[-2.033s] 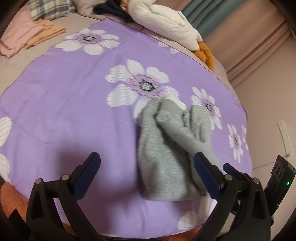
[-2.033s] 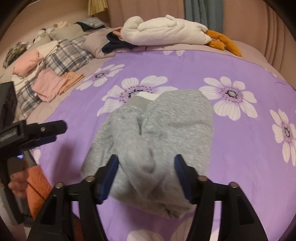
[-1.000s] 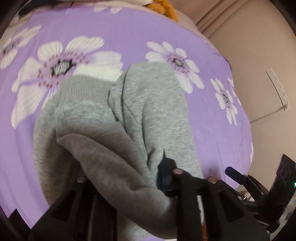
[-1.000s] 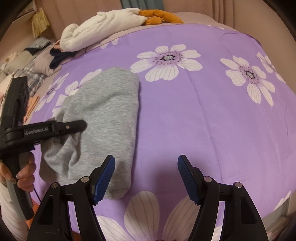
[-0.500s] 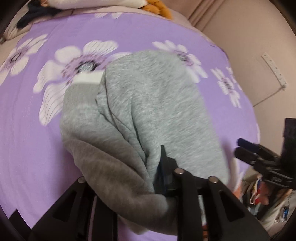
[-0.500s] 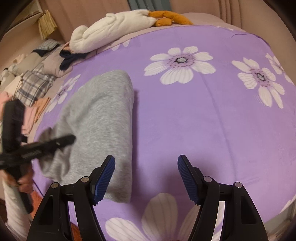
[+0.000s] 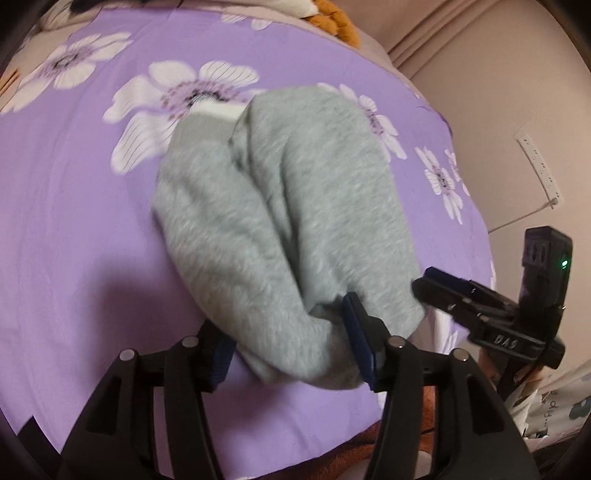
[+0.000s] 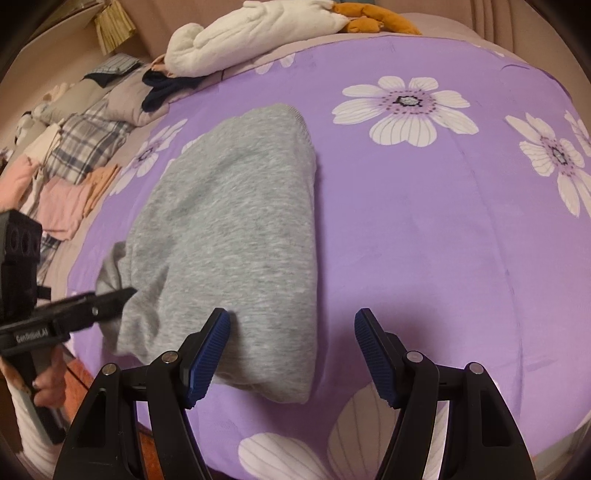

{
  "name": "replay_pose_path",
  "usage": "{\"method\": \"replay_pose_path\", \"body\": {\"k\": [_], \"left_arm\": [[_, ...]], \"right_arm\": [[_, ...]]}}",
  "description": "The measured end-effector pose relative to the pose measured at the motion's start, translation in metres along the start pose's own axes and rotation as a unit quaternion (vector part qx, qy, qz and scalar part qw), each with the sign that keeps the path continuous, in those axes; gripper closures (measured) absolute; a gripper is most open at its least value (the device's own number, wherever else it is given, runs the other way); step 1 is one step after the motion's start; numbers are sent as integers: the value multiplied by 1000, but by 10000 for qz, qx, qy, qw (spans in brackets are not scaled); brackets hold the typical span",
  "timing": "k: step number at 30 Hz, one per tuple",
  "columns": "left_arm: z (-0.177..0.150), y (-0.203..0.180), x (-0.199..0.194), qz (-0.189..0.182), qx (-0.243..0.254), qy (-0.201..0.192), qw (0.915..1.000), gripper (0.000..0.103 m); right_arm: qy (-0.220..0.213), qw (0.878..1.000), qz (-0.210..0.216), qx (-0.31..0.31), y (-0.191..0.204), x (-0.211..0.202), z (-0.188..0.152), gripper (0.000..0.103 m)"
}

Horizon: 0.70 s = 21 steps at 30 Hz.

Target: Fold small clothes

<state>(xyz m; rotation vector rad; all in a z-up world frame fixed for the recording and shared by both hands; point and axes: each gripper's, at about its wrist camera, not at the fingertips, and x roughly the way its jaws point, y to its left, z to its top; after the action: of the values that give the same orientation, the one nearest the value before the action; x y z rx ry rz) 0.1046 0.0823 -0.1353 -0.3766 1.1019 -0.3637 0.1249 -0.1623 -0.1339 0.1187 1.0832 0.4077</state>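
Observation:
A grey knit garment [image 7: 280, 221] lies bunched and partly folded on the purple flowered bedspread [image 7: 74, 206]. My left gripper [image 7: 291, 350] has its jaws partly apart, with the garment's near fold between them; the hold looks loosened. It shows at the left of the right wrist view [image 8: 110, 299], touching the garment's left edge. My right gripper [image 8: 291, 350] is open and empty, just above the garment's near right corner [image 8: 280, 384]. It also shows at the right of the left wrist view [image 7: 439, 284].
Folded pink and orange clothes [image 8: 70, 199] and plaid fabric [image 8: 85, 147] lie at the bed's far left. A white plush toy with orange feet [image 8: 266, 26] lies at the headboard. A wall with a power strip [image 7: 539, 166] is on the right.
My left gripper has pulled back and its jaws have spread, so the grey fold sits lower on the bed. My right gripper has stayed open and moved slightly toward the garment.

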Motion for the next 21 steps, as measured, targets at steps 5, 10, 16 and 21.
{"method": "replay_pose_path", "body": {"k": [5, 10, 16, 21], "left_arm": [[-14, 9, 10, 360, -143, 77, 9992, 39], [-10, 9, 1, 342, -151, -8, 9993, 32], [10, 11, -16, 558, -114, -580, 9967, 1], [15, 10, 2, 97, -240, -397, 9989, 0]], "right_arm": [[110, 9999, 41, -6, 2, 5, -3, 33], [185, 9998, 51, 6, 4, 8, -3, 33], [-5, 9998, 157, 98, -3, 4, 11, 17], [119, 9991, 341, 215, -4, 20, 19, 17]]}}
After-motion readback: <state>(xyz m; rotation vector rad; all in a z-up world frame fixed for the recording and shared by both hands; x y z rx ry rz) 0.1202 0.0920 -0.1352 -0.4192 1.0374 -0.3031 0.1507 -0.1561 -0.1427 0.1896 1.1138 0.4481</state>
